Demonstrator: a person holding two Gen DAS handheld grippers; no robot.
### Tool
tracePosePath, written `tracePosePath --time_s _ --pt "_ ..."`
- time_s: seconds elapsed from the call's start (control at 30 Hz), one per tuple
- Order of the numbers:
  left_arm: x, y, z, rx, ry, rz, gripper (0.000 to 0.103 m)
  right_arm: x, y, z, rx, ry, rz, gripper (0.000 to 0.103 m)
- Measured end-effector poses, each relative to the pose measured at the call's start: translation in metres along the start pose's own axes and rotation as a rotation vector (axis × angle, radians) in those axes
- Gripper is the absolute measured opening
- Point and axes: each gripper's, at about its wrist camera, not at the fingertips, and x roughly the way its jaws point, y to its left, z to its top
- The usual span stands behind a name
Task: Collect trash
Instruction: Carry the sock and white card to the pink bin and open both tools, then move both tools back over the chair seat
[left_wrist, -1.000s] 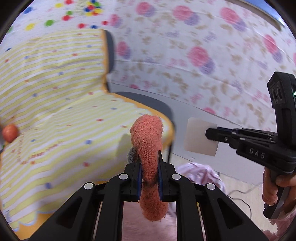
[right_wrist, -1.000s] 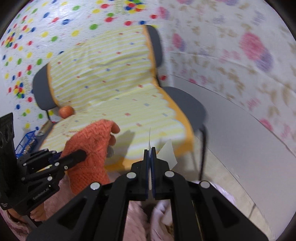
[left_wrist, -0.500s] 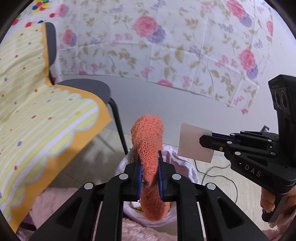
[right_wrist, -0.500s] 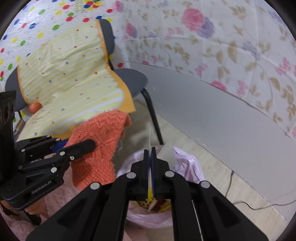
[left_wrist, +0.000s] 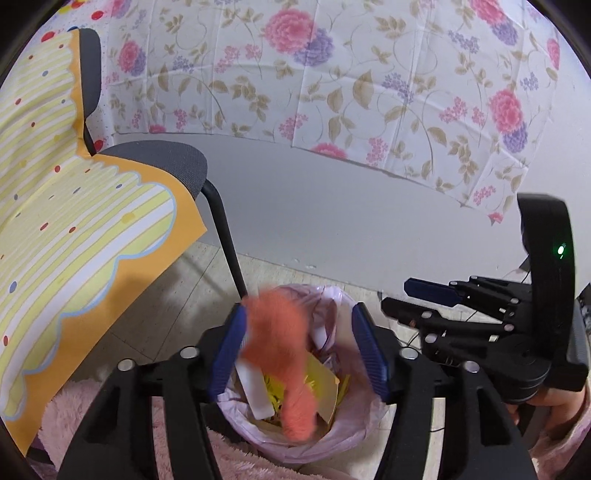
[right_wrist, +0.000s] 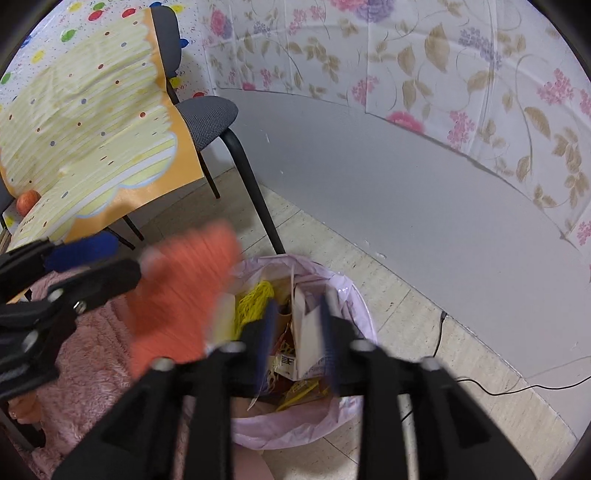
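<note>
A bin lined with a pale pink bag (left_wrist: 334, 295) (right_wrist: 356, 295) stands on the floor and holds paper and yellow scraps. My left gripper (left_wrist: 299, 350) (right_wrist: 122, 254) hangs over it, its jaws opening wide. An orange knitted cloth (left_wrist: 280, 332) (right_wrist: 177, 295), blurred, drops between them into the bag. To its right, my right gripper (right_wrist: 297, 339) (left_wrist: 395, 295) is also over the bin with its jaws opening. A white card (right_wrist: 306, 332) stands loose between its pads, low in the bag's mouth.
A grey chair (left_wrist: 162, 158) (right_wrist: 207, 110) draped with a yellow striped sheet (left_wrist: 74, 221) stands left of the bin, an orange ball (right_wrist: 27, 201) on it. Behind is a grey wall with floral cloth. A black cable (right_wrist: 498, 389) lies right; pink fluffy fabric (right_wrist: 92, 350) lies near.
Both grippers swung from the chair to above the bin and sank. Both were shut, the left on the orange cloth, the right on the white card; now both have opened and let go.
</note>
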Motion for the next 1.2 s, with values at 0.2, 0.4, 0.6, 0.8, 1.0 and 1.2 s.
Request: tracePosePath --time_s 0.2,0.4,0.6,0.8,1.0,1.2 --pt "-0.013 0.014 0.0 -0.042 -0.02 0.045 0.066 -0.01 0.001 0.004 0.003 -0.025 -0.002 0.034" --pt "-0.04 0.023 0.0 -0.058 -0.057 0.113 0.086 -0.038 0.006 0.016 0.028 -0.063 0.054 0.052" --pt "-0.084 0.036 0.005 -0.083 -0.1 0.197 0.09 -0.072 0.028 0.033 -0.01 -0.122 0.106 0.079" --pt "-0.13 0.053 0.006 -0.126 -0.131 0.325 0.091 -0.101 0.062 0.055 -0.086 -0.204 0.152 0.097" --pt "-0.168 0.079 0.002 -0.23 -0.141 0.47 0.092 -0.118 0.094 0.078 -0.152 -0.251 0.217 0.097" --pt "-0.202 0.101 -0.009 -0.302 -0.144 0.574 0.095 -0.123 0.131 0.094 -0.227 -0.212 0.302 0.097"
